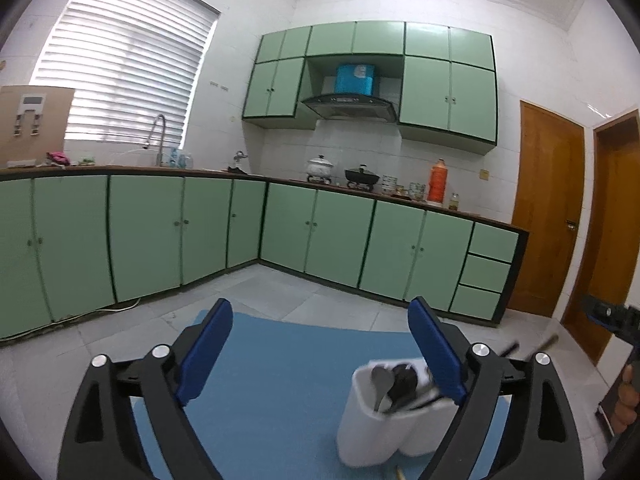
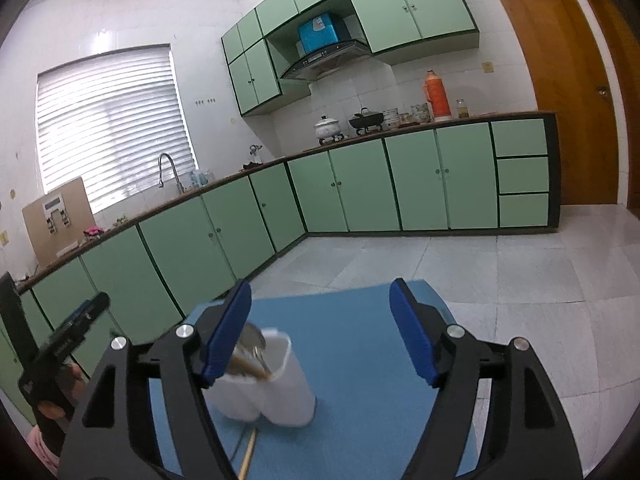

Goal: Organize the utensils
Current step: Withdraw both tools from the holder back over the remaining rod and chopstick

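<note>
- Left gripper (image 1: 320,344): jaws released, nothing between them.
- Right gripper (image 2: 320,328): jaws released.
- White utensil holder (image 1: 384,428) with spoons (image 1: 382,384) stands on blue mat (image 1: 272,380).

Your left gripper's right finger (image 1: 438,354) hides part of the white utensil holder (image 1: 384,420); the utensils (image 2: 250,354) inside blur, and a wooden stick (image 2: 248,454) runs off the bottom edge.

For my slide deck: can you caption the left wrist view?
Open left tool above a blue mat, beside a white utensil holder holding spoons.
</note>
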